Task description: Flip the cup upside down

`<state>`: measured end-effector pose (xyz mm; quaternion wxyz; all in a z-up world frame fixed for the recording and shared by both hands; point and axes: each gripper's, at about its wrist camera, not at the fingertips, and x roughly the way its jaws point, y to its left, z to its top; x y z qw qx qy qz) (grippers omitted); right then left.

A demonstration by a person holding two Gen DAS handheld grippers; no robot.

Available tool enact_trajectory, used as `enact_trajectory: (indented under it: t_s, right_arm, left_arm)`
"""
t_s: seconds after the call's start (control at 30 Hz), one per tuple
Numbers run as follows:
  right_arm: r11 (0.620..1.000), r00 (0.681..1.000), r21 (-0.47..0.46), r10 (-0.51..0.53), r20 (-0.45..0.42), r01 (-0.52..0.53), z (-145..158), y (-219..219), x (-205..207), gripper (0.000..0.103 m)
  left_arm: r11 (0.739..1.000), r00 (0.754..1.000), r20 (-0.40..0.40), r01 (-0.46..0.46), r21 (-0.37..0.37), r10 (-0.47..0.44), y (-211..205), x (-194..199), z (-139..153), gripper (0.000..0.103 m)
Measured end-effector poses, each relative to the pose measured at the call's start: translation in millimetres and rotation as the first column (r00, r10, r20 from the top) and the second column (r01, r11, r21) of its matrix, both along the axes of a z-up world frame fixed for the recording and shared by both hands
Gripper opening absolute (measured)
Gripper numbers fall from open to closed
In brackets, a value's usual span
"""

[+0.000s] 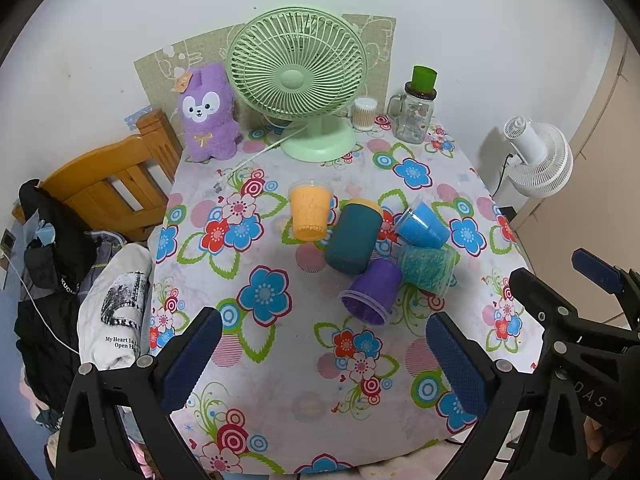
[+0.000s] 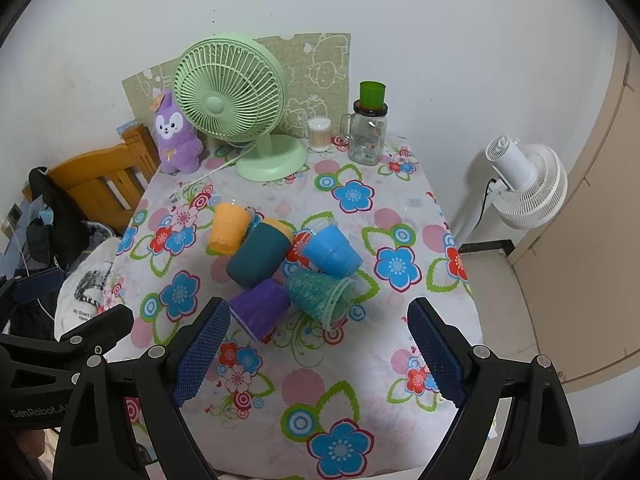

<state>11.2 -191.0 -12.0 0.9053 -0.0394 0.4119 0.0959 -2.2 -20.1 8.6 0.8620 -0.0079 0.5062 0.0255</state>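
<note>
Several cups lie tipped in a cluster mid-table: an orange cup (image 1: 310,212) (image 2: 229,228), a dark teal cup (image 1: 353,237) (image 2: 259,254), a blue cup (image 1: 423,225) (image 2: 332,253), a clear teal cup (image 1: 428,269) (image 2: 322,294) and a purple cup (image 1: 373,291) (image 2: 260,308). My left gripper (image 1: 324,356) is open and empty, above the table's near part, short of the cups. My right gripper (image 2: 320,350) is open and empty, just short of the purple and clear teal cups. The right gripper also shows in the left wrist view (image 1: 560,292).
The table (image 1: 280,360) has a floral cloth. At its back stand a green fan (image 1: 298,80), a purple plush (image 1: 208,114), a cotton-swab jar (image 1: 364,114) and a glass mug jar with a green cup on top (image 1: 414,112). A wooden chair (image 1: 116,184) and clothes are left; a white fan (image 1: 536,156) right.
</note>
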Motion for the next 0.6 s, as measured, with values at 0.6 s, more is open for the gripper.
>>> enact_trajectory:
  t_s: [0.6]
  right_arm:
    - [1.000, 1.000, -0.004, 0.012, -0.005, -0.012, -4.0, -0.1, 6.7, 0.092]
  left_arm:
    - [1.000, 1.000, -0.005, -0.011, -0.002, 0.011, 1.5, 1.8, -1.6, 0.103]
